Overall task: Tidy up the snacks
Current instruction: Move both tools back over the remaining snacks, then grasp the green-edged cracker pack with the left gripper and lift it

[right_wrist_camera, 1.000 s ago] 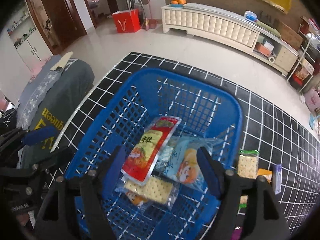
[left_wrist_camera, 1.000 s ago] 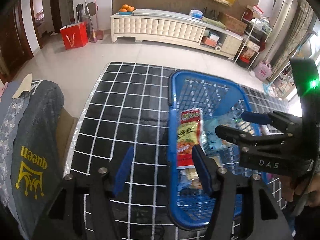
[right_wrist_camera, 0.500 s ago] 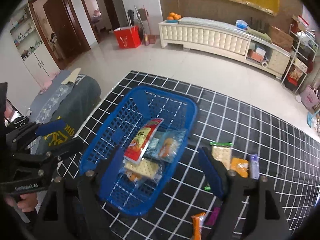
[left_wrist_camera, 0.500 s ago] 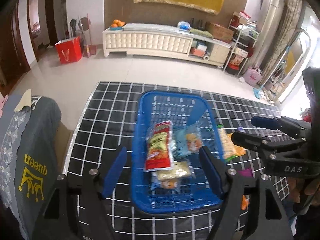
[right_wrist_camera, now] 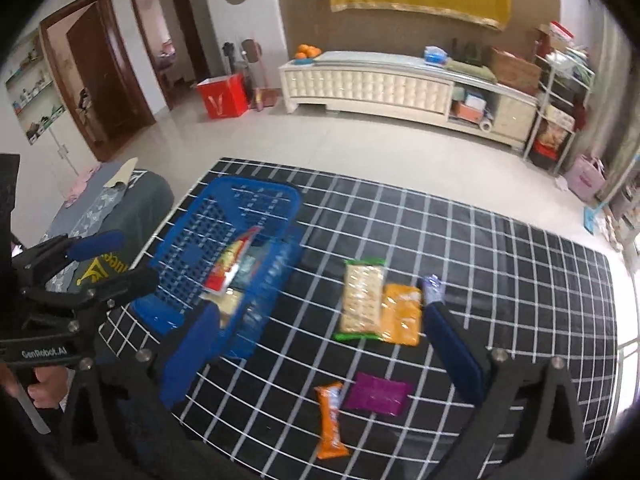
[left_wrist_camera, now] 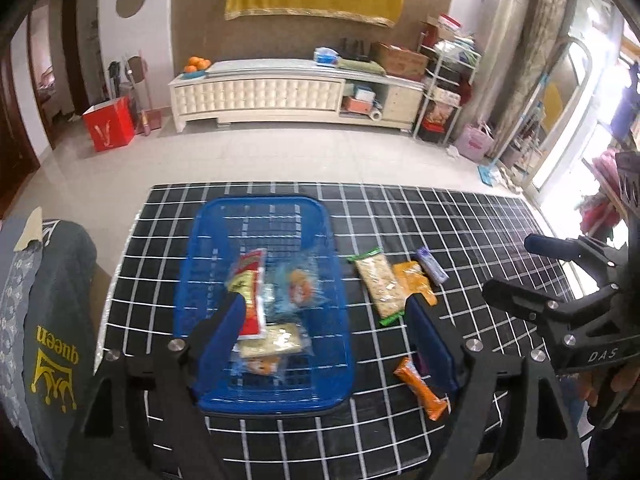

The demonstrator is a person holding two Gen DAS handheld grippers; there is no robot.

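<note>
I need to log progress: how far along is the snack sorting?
Done: four packets or so lie in the blue basket. In hand: nothing; left gripper and right gripper are open. Left: cracker pack, orange pouch, lilac packet, purple packet, orange bar.

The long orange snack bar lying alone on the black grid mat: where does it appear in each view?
Left wrist view: the long orange snack bar is lower right, beside the blue plastic basket.
Right wrist view: the bar is bottom centre, left of a purple packet.
Shared landmark: the basket.
</note>
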